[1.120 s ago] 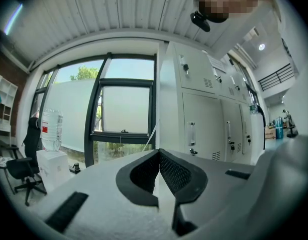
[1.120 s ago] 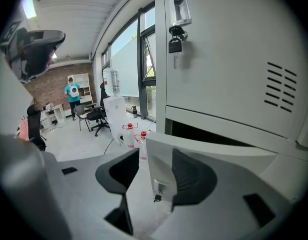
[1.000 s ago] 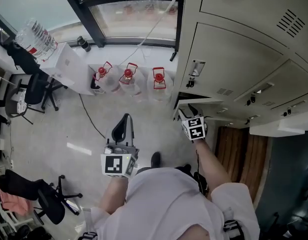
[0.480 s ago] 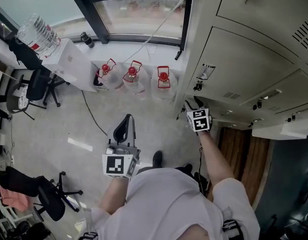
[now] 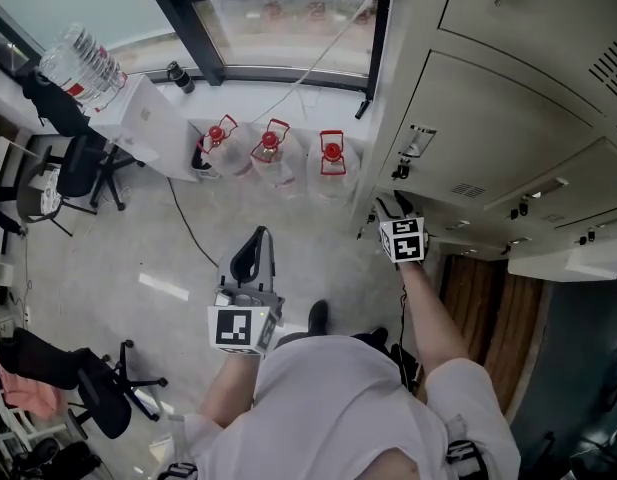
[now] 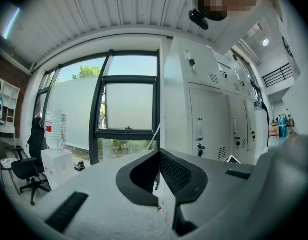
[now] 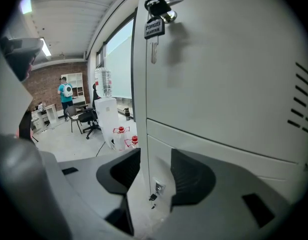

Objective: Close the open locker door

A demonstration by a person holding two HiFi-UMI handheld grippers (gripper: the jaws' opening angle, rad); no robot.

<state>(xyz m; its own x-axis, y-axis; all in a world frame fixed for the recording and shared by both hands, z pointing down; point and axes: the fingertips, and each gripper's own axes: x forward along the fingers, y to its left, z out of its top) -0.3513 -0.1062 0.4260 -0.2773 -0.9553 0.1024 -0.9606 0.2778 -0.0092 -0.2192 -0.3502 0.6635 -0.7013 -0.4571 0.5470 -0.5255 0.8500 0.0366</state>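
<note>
A bank of grey lockers fills the right of the head view. My right gripper is held low at the bank's left end. In the right gripper view, the left edge of a low locker door, with a small lock, stands between the right gripper's jaws. Those jaws are wide apart and closing, and the pads do not touch the edge. Whether the door sits flush I cannot tell. A key with a tag hangs from the door above. My left gripper hangs over the floor, shut and empty.
Three water jugs with red caps stand under the window, left of the lockers. A white box carrying a big water bottle is at far left. Office chairs stand at the left edge. A cable runs across the floor.
My right gripper has shifted slightly right and down in the head view, staying at the locker's lower left corner. The left gripper has hardly moved.
</note>
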